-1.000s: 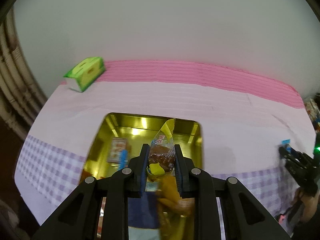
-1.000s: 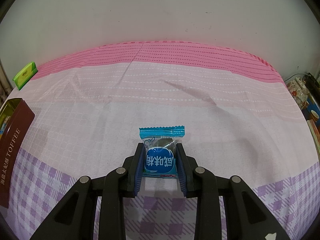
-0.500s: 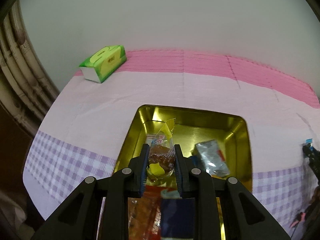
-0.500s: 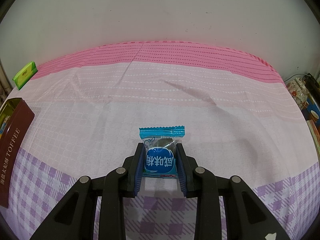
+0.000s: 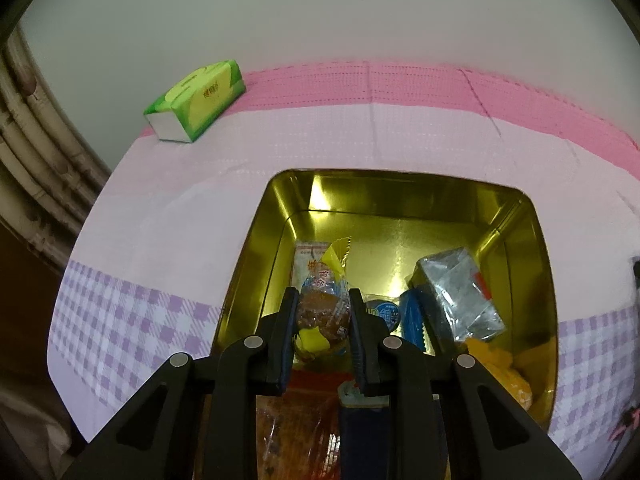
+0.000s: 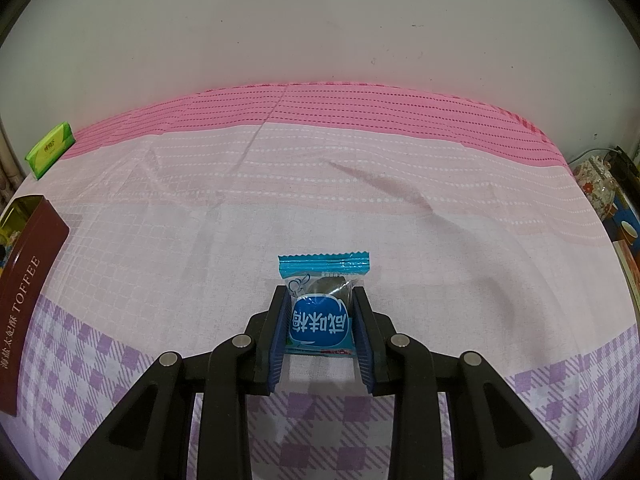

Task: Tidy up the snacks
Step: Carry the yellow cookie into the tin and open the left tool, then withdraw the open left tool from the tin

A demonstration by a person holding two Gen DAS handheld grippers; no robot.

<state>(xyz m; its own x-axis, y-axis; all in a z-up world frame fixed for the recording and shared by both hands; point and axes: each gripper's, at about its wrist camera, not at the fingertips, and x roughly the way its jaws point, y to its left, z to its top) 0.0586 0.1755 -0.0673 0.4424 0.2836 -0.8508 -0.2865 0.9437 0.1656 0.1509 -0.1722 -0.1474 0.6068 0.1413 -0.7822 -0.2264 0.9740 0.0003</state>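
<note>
The left gripper (image 5: 323, 322) has come lower over the open gold tin (image 5: 256, 240) than a second ago; the tin now fills much more of its view. Its jaws are clamped on a yellow-wrapped brown cake (image 5: 322, 312), hanging just above the packets already inside: a silver pouch (image 5: 456, 292) at about 3 o'clock from it, a blue-wrapped sweet (image 5: 384, 312) just beside it, orange wrappers nearer the camera. To my eye the drop into the tin is close, with only the release left.

The right gripper (image 6: 320, 320) has not stirred. Its jaws are closed on a blue plum-candy packet (image 6: 322, 316) above the cloth, well apart from the tin's brown TOFFEE wall (image 6: 28, 292) at 9 o'clock; that one waits its turn, I'd guess.

The table wears a cloth (image 6: 360, 200) banded pink, pale and lilac check, creased in places. A green tissue box (image 5: 198, 100) sits at 11 o'clock by the plain pale wall.
</note>
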